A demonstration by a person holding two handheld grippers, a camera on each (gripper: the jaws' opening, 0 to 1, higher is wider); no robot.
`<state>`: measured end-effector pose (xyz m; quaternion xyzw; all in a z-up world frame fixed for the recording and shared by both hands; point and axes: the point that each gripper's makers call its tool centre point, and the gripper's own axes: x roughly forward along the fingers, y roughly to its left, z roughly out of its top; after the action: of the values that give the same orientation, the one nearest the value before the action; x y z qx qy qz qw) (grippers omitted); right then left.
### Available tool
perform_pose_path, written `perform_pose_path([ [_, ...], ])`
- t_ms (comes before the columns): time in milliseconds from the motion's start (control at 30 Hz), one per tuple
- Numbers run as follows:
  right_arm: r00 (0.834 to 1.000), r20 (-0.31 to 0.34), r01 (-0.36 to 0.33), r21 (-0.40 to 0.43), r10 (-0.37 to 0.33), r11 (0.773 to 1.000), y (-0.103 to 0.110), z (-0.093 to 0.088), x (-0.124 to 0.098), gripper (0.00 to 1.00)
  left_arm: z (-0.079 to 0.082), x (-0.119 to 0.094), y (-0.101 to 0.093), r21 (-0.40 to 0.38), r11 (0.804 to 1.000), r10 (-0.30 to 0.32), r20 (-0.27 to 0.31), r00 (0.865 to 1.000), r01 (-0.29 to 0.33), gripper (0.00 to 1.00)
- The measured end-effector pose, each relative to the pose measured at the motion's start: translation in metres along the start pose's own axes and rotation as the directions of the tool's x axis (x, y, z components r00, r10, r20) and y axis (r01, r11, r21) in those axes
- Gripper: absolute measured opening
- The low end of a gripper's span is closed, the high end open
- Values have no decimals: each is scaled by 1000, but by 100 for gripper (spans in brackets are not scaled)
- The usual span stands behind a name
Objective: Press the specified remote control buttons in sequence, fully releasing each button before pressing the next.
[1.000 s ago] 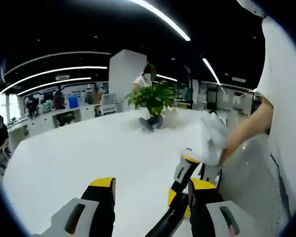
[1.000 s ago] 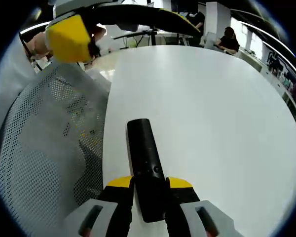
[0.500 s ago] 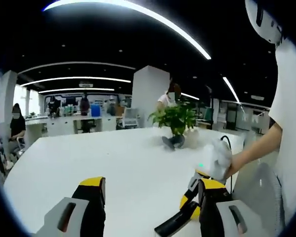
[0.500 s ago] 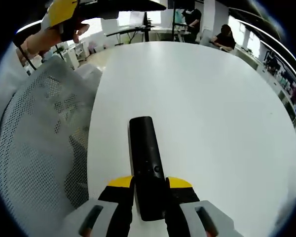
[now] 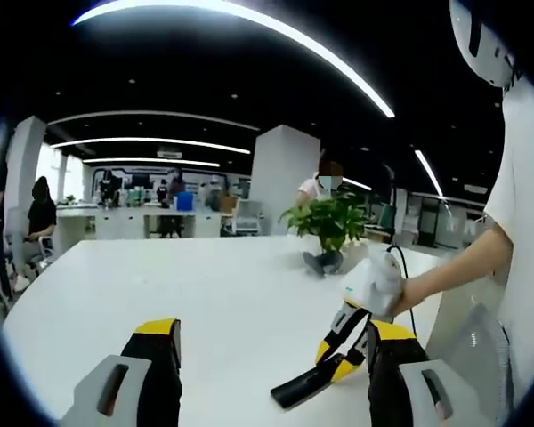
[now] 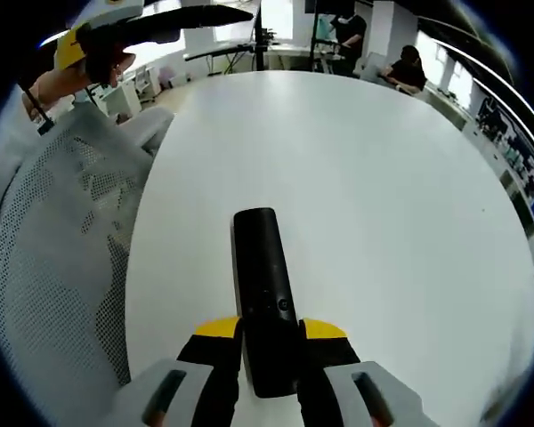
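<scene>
Open-plan office space stretches behind a broad white table [image 6: 365, 178], with desks, a white pillar and seated people far beyond it. Taking that table as the landmark, the black remote control [image 6: 262, 298] is held just above its near edge: the right gripper [image 6: 269, 334] has its yellow-tipped jaws closed against the remote's two long sides, gripping the lower half while the upper half sticks out forward over the tabletop. The button face looks turned upward, and a small ring-shaped control shows just ahead of the jaws. A white mesh chair back [image 6: 62, 267] stands beside the table's edge.

In the left gripper view the left gripper [image 5: 271, 356] hangs over the same table with its jaws wide apart and nothing between them. Between those jaws, further off, the remote [image 5: 310, 382] appears as a dark bar slanting above the tabletop, carried by the right gripper [image 5: 343, 342] and the person's hand [image 5: 383, 285]. A potted plant [image 5: 331, 221] sits near the table's far side.

As to progress, the remote is secured, but no jaw tip rests on any button, and the pictures cannot show whether any button of the sequence has been pressed. Judging from this, the pressing likely lies ahead, with the free left gripper the natural presser.
</scene>
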<state>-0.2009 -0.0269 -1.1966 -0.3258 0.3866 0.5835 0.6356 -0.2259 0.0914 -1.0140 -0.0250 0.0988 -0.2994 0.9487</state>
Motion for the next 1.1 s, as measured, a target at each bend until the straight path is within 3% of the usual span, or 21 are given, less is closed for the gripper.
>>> perform_pose_path([
  [200,1000,-22,7,-23,-7,1000,-16,1,1,21,-1,-1,0,0,1000,6,-1,1000,-6,92],
  [533,1000,-26,8,38,-7,999,-37,6,-4,22,-1,-3,0,-9,1000,12,2,1000,-12,93],
  [1100,997,-70,41,46,-38,998,-68,1,-13,22,-4,-8,-3,0,1000,16,-14,1000,-16,93],
])
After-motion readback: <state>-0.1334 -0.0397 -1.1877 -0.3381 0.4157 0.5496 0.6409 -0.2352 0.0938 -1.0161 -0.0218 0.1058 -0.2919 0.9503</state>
